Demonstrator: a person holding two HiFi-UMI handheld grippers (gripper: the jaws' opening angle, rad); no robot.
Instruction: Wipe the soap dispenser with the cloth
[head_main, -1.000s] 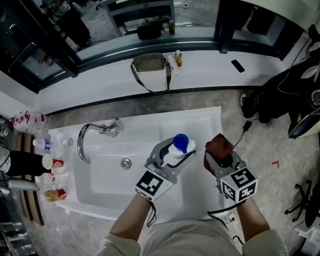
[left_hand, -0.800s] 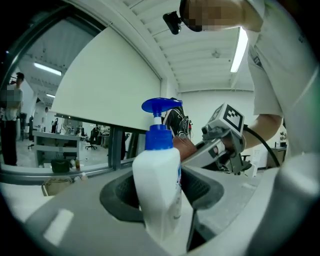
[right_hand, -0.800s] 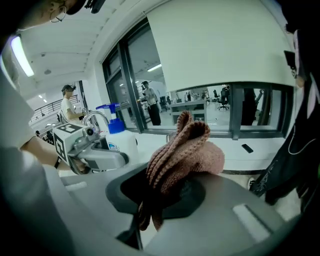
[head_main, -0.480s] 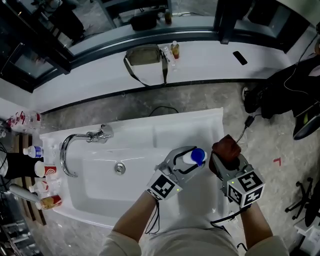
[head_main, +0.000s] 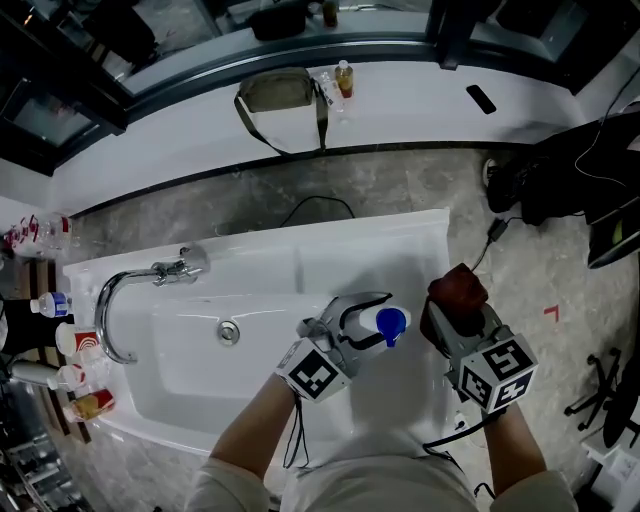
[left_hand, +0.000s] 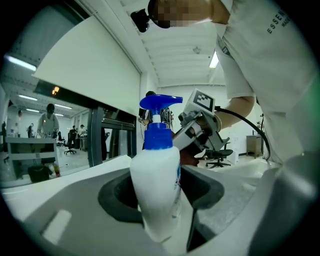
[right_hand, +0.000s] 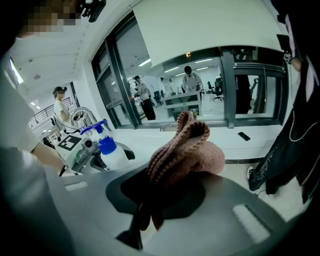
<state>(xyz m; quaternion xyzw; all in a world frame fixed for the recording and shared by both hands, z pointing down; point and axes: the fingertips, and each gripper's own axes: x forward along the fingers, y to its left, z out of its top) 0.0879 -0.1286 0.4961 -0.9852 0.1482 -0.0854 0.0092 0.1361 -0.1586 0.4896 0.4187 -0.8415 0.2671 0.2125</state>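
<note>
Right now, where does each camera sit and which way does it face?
Head view: on the head, facing steeply down at the sink; forearms, left gripper and right gripper show.
Left gripper view: on the left gripper, along jaws shut on the soap dispenser, toward the right gripper; shirt shows.
Right gripper view: on the right gripper, along jaws shut on the cloth, toward the left gripper.
Shared: all three show the soap dispenser.

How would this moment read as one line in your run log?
left gripper: shut on soap dispenser, over sink | right gripper: shut on cloth | cloth near dispenser, contact unclear
</note>
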